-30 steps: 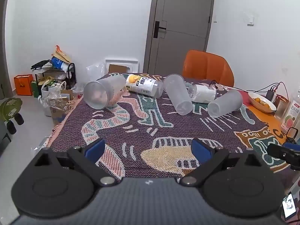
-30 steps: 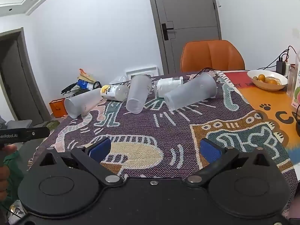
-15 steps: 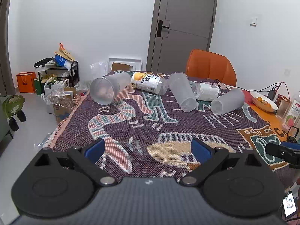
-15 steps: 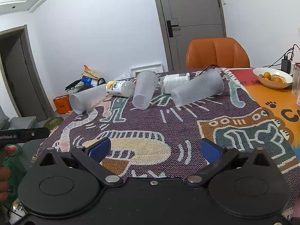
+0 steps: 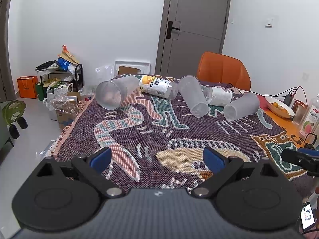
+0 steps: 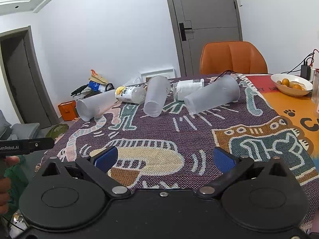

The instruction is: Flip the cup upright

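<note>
Three frosted plastic cups lie on their sides at the far end of the patterned table cloth [image 5: 159, 131]: a left cup [image 5: 115, 93] [image 6: 95, 105], a middle cup [image 5: 193, 97] [image 6: 156, 97] and a right cup [image 5: 242, 106] [image 6: 212, 96]. My left gripper [image 5: 157, 158] is open and empty over the near part of the cloth. My right gripper [image 6: 165, 157] is open and empty, also near the front edge, well short of the cups.
Two bottles lie among the cups: a yellow-labelled one [image 5: 157, 86] and a white-labelled one [image 5: 218, 95]. An orange chair [image 5: 223, 69] stands behind the table. A bowl of oranges [image 6: 291, 83] and a juice bottle [image 5: 311, 117] sit at the right. Clutter fills the floor at left.
Both grippers have risen or tilted slightly, so the cups sit lower in view. Both stay open and empty. The cups have not moved.
</note>
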Tool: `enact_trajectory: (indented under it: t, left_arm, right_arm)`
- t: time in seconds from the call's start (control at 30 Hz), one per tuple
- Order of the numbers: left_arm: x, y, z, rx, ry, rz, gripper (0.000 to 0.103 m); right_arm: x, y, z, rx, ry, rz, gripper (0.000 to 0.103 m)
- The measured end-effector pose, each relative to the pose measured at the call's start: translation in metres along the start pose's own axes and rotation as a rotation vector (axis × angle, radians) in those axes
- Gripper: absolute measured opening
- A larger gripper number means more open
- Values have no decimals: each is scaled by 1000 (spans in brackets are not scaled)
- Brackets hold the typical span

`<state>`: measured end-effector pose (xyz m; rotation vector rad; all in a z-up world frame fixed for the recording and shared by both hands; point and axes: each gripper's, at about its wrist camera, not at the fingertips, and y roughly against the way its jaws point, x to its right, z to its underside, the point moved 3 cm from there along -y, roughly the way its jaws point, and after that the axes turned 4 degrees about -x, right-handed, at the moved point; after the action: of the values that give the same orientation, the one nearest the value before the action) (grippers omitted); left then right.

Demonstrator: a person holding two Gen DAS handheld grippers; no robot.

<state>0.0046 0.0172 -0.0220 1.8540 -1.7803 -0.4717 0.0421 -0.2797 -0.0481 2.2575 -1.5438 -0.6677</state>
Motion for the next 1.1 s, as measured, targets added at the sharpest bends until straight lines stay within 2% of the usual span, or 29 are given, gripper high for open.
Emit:
enact_trajectory:
  t: [1.1]
  left_arm:
    - [0,-7,4,-15,10,6,97]
  right_arm:
    - [1,-4,3,-8,-12,-5,103]
